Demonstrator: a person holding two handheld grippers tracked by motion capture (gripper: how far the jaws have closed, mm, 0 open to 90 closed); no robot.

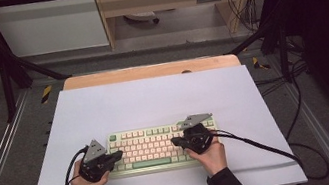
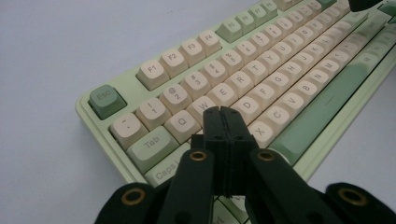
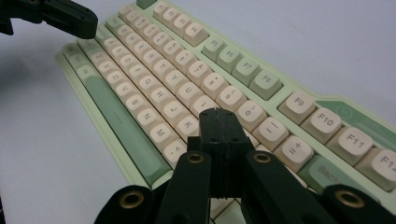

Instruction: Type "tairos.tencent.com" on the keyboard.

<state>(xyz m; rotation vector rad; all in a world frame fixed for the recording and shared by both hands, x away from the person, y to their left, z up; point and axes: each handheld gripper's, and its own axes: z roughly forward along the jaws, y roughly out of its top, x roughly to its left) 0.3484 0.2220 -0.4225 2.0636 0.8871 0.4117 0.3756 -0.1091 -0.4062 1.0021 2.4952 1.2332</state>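
1. Keyboard [image 1: 156, 146]: green case, cream keys, lies flat on the white sheet [image 1: 153, 99] covering the table, near its front edge.
2. Left tongs [image 2: 223, 111]: jaws pressed together, nothing between them; tip above the keyboard's left letter keys, near W and S.
3. Right tongs [image 3: 218, 112]: jaws likewise closed and empty; tip above the keyboard's right side, near L and P.
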